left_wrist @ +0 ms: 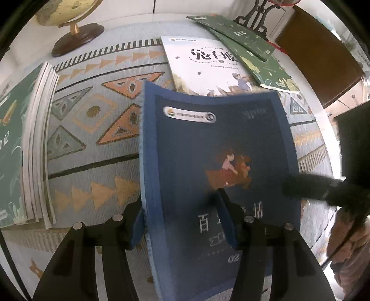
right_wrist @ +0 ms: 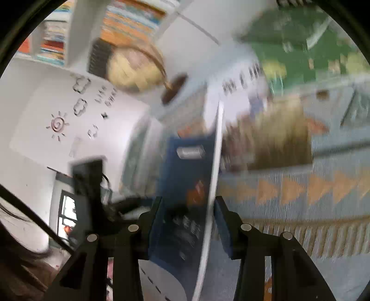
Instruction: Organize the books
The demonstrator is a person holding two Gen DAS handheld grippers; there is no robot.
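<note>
A stack of books (left_wrist: pixel 27 148) sits at the far left on the patterned cloth (left_wrist: pixel 92 143). The left gripper (left_wrist: pixel 185 222) pinches the blue book (left_wrist: pixel 215 176), lifted clear above the cloth. Behind lie a white book (left_wrist: pixel 196 64) and green books (left_wrist: pixel 249 44). The right gripper (right_wrist: pixel 187 222) straddles the same blue book (right_wrist: pixel 185 185); heavy blur leaves its grip unclear.

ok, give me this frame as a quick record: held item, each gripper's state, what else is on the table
held: blue book, lifted off the patterned cloth
left hand-held gripper: shut on blue book
right hand-held gripper: shut on blue book's other edge
stack: green books, left
loose: white book, two green books, far side
other: globe
right view: blurred
</note>
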